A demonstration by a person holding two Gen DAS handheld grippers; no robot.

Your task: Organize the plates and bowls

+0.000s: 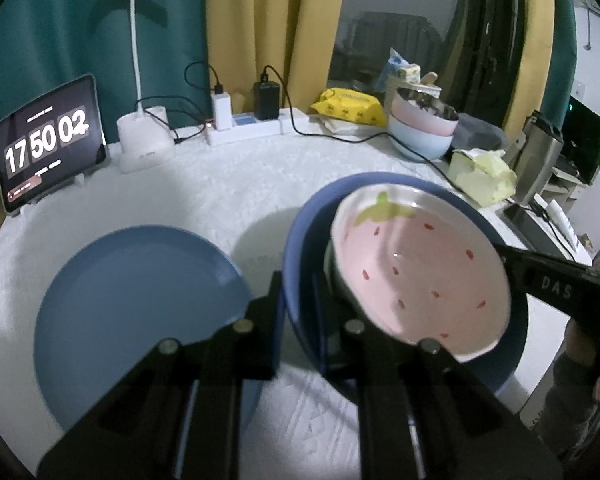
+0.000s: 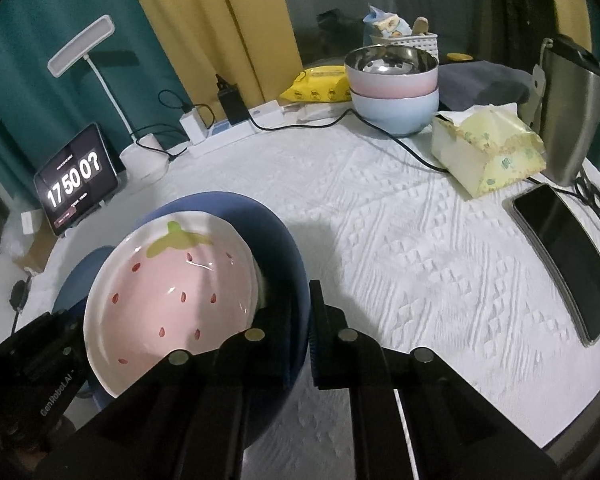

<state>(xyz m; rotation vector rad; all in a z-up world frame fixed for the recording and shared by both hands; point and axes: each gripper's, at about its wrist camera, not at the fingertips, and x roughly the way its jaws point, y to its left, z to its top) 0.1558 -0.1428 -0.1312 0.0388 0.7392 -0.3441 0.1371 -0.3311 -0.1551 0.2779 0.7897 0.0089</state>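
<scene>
A pink strawberry-pattern bowl point(image 1: 416, 276) point(image 2: 172, 292) lies tilted inside a dark blue deep plate point(image 1: 300, 240) point(image 2: 276, 232). My left gripper point(image 1: 300, 304) is shut on the plate's near rim in the left wrist view. My right gripper point(image 2: 302, 312) is shut on the opposite rim and reaches in from the right point(image 1: 508, 256) in the left wrist view. The left gripper point(image 2: 70, 324) shows at the lower left of the right wrist view. A light blue plate point(image 1: 140, 300) point(image 2: 80, 276) lies flat on the white cloth beside them. A pink bowl stacked in a light blue bowl point(image 1: 420, 132) point(image 2: 394, 88) stands at the back.
A tablet clock point(image 1: 48, 144), a white lamp point(image 1: 144, 140) and a power strip point(image 1: 244, 128) with cables line the back. A tissue pack point(image 2: 488, 152), a steel flask point(image 2: 568, 112) and a phone point(image 2: 568, 260) sit at the right. A yellow wipes pack point(image 1: 348, 108) lies near the bowls.
</scene>
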